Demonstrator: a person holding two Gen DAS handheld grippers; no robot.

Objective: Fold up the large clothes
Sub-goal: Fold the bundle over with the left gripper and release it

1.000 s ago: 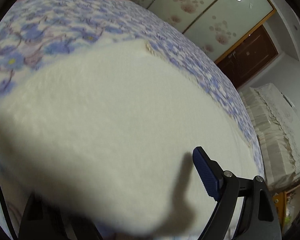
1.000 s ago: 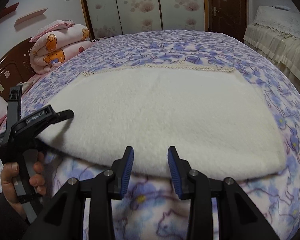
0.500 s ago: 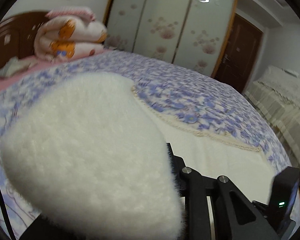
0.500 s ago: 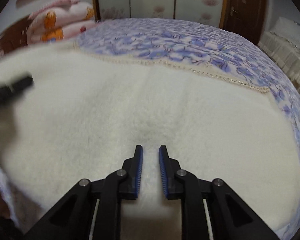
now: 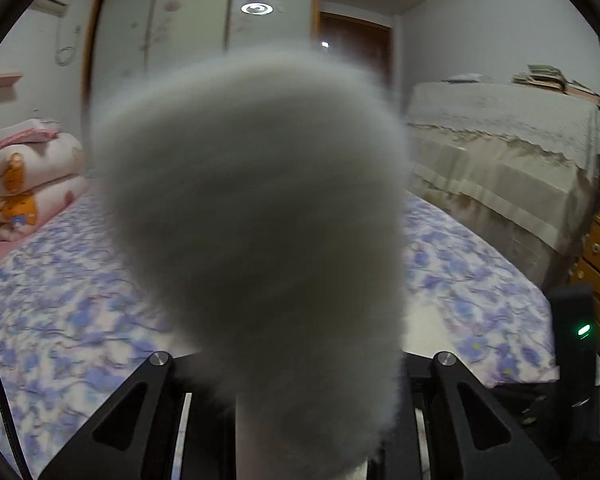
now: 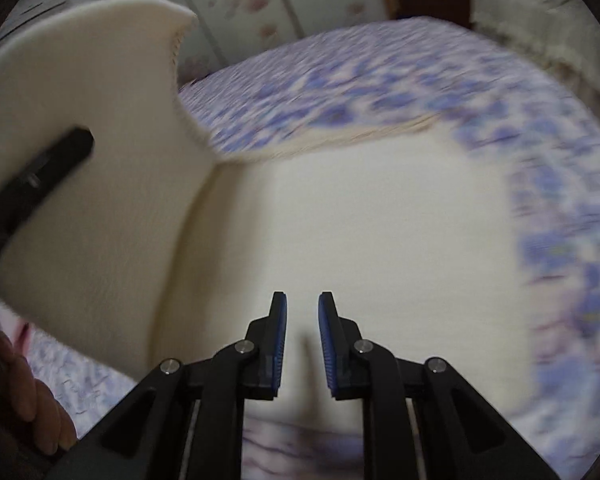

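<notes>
Two grippers (image 5: 296,420) (image 6: 302,344), one cream fleece (image 6: 380,240).

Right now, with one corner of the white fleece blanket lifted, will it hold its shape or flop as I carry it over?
Probably floppy: the blanket curls where the left gripper lifts it. Likely light, since one pinched corner holds it up. Its fuzzy pile should resist slipping.

The left wrist view faces level across the bed (image 5: 80,312), the right wrist view looks down close; both share it.
</notes>
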